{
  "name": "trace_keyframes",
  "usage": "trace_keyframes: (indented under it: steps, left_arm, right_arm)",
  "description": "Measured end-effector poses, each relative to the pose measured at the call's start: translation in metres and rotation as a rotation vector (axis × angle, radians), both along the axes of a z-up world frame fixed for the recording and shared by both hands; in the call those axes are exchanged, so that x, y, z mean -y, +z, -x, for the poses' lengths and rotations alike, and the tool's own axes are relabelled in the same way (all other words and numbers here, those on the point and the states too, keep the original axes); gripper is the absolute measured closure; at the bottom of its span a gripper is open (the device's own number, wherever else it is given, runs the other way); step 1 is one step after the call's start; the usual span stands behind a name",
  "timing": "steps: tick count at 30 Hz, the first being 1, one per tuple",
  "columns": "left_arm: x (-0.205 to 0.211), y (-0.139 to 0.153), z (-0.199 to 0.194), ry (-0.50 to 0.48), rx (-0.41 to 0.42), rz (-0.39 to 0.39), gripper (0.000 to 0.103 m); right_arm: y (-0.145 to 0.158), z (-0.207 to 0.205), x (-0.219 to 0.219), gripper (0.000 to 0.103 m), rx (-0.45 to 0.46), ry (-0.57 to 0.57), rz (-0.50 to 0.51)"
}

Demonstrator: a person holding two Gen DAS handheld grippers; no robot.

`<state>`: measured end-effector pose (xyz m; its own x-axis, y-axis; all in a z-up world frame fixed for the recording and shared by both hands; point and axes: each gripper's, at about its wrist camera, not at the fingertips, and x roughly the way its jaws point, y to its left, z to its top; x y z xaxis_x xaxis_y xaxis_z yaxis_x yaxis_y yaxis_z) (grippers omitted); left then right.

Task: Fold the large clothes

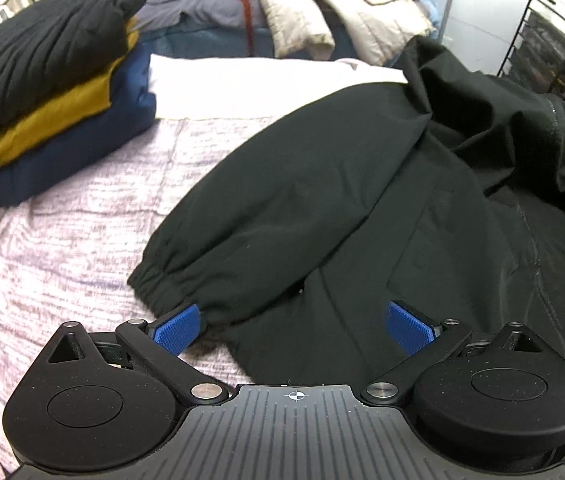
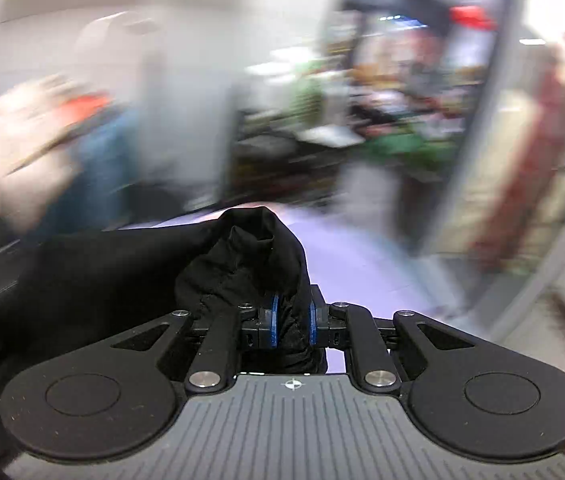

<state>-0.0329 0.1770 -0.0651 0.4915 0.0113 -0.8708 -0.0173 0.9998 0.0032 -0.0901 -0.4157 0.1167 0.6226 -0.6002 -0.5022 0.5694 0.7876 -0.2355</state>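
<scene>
Left wrist view: black jacket (image 1: 362, 184) spread over a bed with a pale purple cover (image 1: 74, 216), one sleeve lying slantwise, its gathered cuff (image 1: 162, 280) nearest the camera. Left gripper (image 1: 294, 322) low over the jacket, blue fingers (image 1: 176, 326) spread wide and released, gripping nothing; left finger just beside the cuff, right finger over the jacket body. White lettering on a dark fold at far right, only partly readable. Stack of folded clothes (image 1: 50, 92) at upper left on the bed: black on top, mustard in the middle, navy beneath. Cream coat (image 1: 322, 8) and grey bedding heaped at the far end. Black wire rack (image 1: 542, 40) at upper right.

Right wrist view: right gripper (image 2: 293, 320) clenched on a bunch of black jacket cloth (image 2: 250, 248), blue pads pressing it from both sides, cloth standing up past the fingers and trailing off to the left. Background heavily blurred; shelves and a doorway only vaguely readable.
</scene>
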Motion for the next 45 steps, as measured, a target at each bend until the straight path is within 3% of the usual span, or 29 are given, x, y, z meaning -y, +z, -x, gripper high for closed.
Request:
trace_keyframes:
  steps: [2, 4, 5, 6, 8, 11, 15, 19, 23, 25, 27, 29, 31, 34, 35, 36, 40, 42, 45]
  left_arm:
    - [0.0, -0.001, 0.0, 0.002, -0.003, -0.002, 0.0]
    - [-0.001, -0.003, 0.001, 0.004, -0.01, -0.004, 0.0]
    - [-0.002, -0.004, 0.002, 0.007, -0.013, -0.007, 0.0]
    - [-0.003, -0.004, 0.004, 0.01, -0.017, -0.009, 0.0]
    - [-0.007, -0.007, 0.007, 0.019, -0.022, -0.004, 0.0]
    - [-0.015, -0.016, 0.01, 0.035, -0.052, 0.006, 0.0]
    - [-0.022, -0.025, 0.011, 0.013, -0.081, -0.007, 0.0]
    - [-0.028, -0.031, 0.012, -0.049, -0.088, -0.004, 0.0]
    - [-0.035, -0.041, 0.012, -0.061, -0.129, 0.029, 0.0]
    - [-0.038, -0.047, 0.014, -0.066, -0.14, 0.066, 0.0]
    - [-0.039, -0.054, 0.014, -0.069, -0.158, 0.093, 0.0]
    - [-0.038, -0.062, 0.013, -0.058, -0.167, 0.097, 0.0]
    - [-0.034, -0.066, 0.011, -0.055, -0.149, 0.08, 0.0]
    - [-0.031, -0.064, 0.007, -0.066, -0.087, 0.021, 0.0]
    - [-0.033, -0.064, 0.004, -0.069, -0.077, 0.022, 0.0]
    - [-0.036, -0.064, -0.001, -0.071, -0.072, 0.038, 0.0]
    - [-0.047, -0.06, -0.027, -0.044, -0.011, 0.065, 0.0]
    - [-0.048, -0.057, -0.041, -0.048, 0.001, 0.117, 0.0]
    - [-0.035, -0.071, -0.063, -0.151, -0.166, 0.136, 0.0]
  right_arm:
    - [0.004, -0.01, 0.051, 0.081, -0.047, -0.138, -0.012]
    - [-0.003, -0.018, 0.086, 0.058, -0.071, -0.241, -0.019]
    - [-0.008, -0.017, 0.095, 0.028, -0.077, -0.276, -0.014]
    - [-0.012, -0.013, 0.095, 0.015, -0.073, -0.293, -0.002]
    - [-0.027, 0.005, 0.079, 0.015, -0.045, -0.238, -0.023]
    - [-0.059, 0.037, 0.048, 0.014, -0.072, -0.053, -0.103]
    - [-0.116, 0.072, -0.005, 0.014, -0.208, 0.155, -0.179]
    - [-0.168, 0.117, -0.04, 0.014, -0.324, 0.223, -0.29]
    - [-0.197, 0.141, -0.031, 0.019, -0.369, 0.106, -0.379]
    - [-0.209, 0.143, -0.029, 0.024, -0.337, 0.047, -0.485]
    - [-0.214, 0.15, -0.026, 0.042, -0.289, 0.014, -0.643]
    - [-0.22, 0.15, -0.029, 0.047, -0.276, 0.002, -0.77]
    - [-0.225, 0.147, -0.035, 0.048, -0.281, -0.019, -0.804]
    - [-0.224, 0.143, -0.043, 0.071, -0.298, -0.016, -0.803]
    - [-0.222, 0.144, -0.046, 0.086, -0.286, -0.007, -0.804]
    - [-0.221, 0.141, -0.045, 0.093, -0.273, 0.001, -0.81]
    - [-0.21, 0.139, -0.044, 0.095, -0.209, 0.017, -0.866]
    - [-0.195, 0.139, -0.039, 0.095, -0.153, 0.02, -0.911]
    - [-0.172, 0.139, -0.035, 0.096, -0.071, 0.032, -0.988]
